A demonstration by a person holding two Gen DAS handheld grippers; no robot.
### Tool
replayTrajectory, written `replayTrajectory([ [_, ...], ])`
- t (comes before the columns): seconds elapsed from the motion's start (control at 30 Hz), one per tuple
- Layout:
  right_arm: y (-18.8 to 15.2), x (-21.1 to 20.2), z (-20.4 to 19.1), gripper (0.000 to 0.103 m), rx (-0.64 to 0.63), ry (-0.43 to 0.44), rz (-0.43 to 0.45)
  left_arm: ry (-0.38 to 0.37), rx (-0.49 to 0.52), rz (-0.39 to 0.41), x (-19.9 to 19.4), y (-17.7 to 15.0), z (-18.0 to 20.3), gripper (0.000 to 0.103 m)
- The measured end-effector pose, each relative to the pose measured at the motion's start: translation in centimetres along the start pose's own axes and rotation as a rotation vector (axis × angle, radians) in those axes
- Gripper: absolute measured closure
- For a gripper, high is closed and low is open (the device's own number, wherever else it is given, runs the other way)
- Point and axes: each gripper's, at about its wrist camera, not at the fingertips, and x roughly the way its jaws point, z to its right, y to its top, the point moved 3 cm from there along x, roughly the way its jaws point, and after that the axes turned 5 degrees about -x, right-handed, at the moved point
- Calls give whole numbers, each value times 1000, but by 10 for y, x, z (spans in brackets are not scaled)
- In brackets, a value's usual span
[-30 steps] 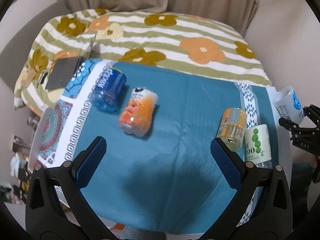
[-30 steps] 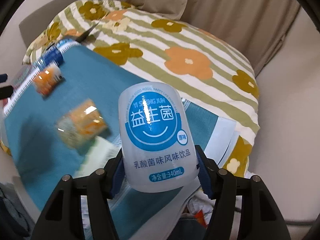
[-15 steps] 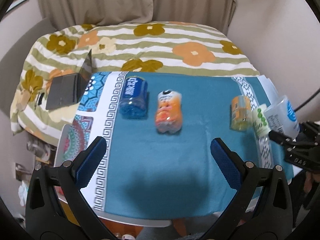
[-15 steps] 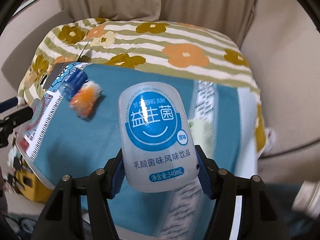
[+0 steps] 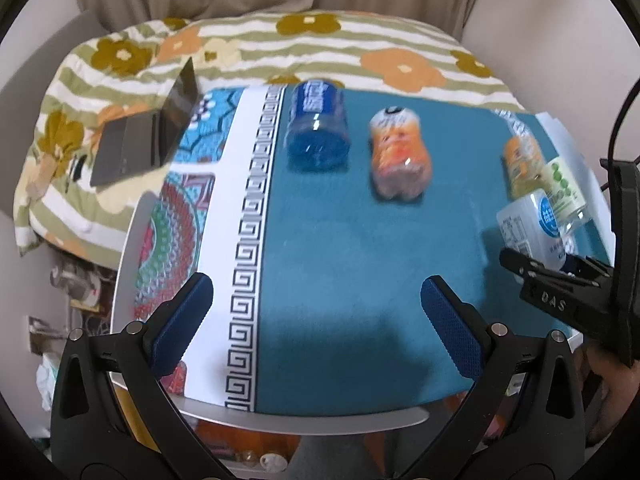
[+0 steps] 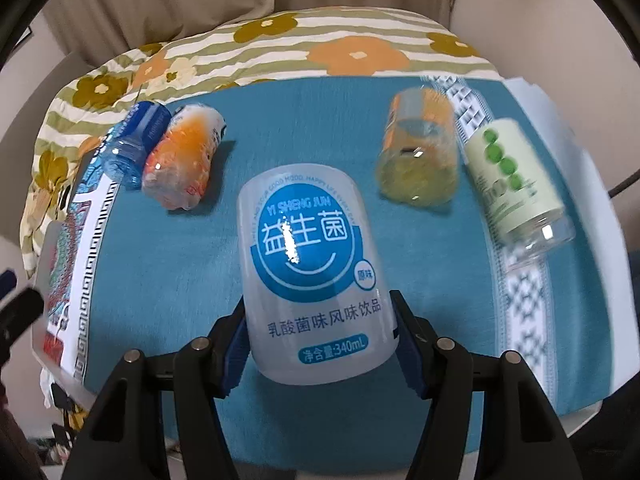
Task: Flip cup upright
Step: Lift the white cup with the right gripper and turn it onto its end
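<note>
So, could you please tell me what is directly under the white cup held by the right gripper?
Under the white cup, clamped in the right gripper, only teal tablecloth shows. The patch right behind the cup is covered.

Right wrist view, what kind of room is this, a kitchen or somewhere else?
Most likely a bedroom or living room at home, not a kitchen. A floral striped quilt lies behind the cloth-covered table, curtains hang at the back, and a laptop sits on the bedding.
</note>
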Motion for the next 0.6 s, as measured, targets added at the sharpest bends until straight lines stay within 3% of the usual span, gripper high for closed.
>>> replayTrajectory([
  [0.33, -13, 20, -7, 44, 48, -3, 2, 29, 17, -31, 18, -10, -9, 0],
  [0.6, -16, 17, -10, 42, 79, 8, 14, 59, 50, 21, 13, -7, -2, 0],
])
